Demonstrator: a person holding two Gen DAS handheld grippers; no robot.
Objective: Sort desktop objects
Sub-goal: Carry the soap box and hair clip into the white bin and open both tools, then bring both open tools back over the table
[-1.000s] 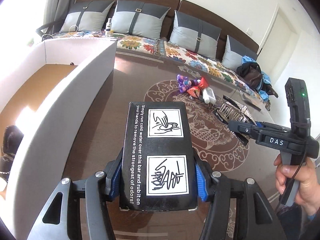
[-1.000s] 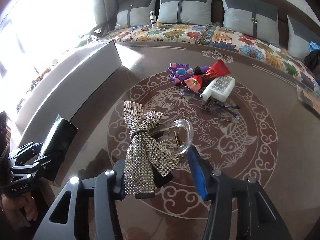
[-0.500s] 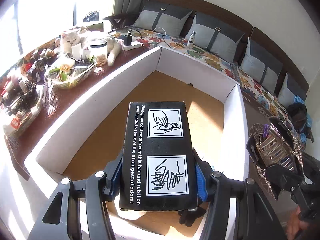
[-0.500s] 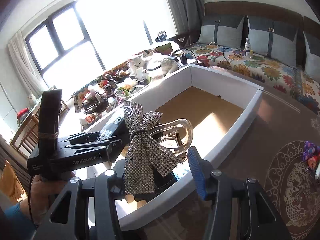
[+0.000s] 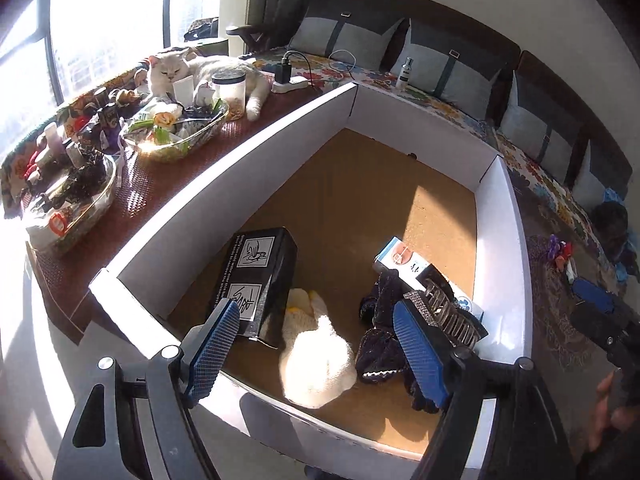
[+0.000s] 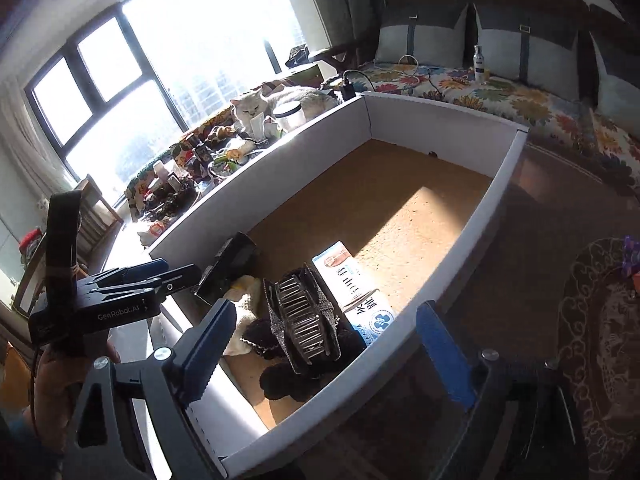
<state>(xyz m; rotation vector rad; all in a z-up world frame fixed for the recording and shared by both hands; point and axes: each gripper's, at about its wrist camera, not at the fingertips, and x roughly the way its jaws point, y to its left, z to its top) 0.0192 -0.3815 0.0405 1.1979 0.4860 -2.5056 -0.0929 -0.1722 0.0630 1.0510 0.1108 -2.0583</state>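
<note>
A big white box (image 5: pixel 280 128) with a brown floor holds the sorted things. The black printed box (image 5: pixel 260 280) stands in its near left corner, also in the right wrist view (image 6: pixel 228 266). The rhinestone bow hair clip (image 6: pixel 306 316) lies on dark fabric (image 5: pixel 380 344) beside a blue-white carton (image 6: pixel 356 284); the clip also shows in the left wrist view (image 5: pixel 444 312). A cream knitted item (image 5: pixel 316 360) lies between them. My left gripper (image 5: pixel 316 348) is open and empty above the box's near edge. My right gripper (image 6: pixel 324 356) is open and empty above the clip.
A cat (image 5: pixel 200 68) lies beyond the box beside glass dishes of clutter (image 5: pixel 176 128). A power strip with cables (image 5: pixel 290 80) sits by the far corner. Toys (image 5: pixel 560 252) remain on the patterned table to the right. Cushions (image 6: pixel 424 36) line the sofa behind.
Both grippers have opened. The black box dropped into the white box's near left corner, and the bow clip dropped onto the dark fabric inside.
</note>
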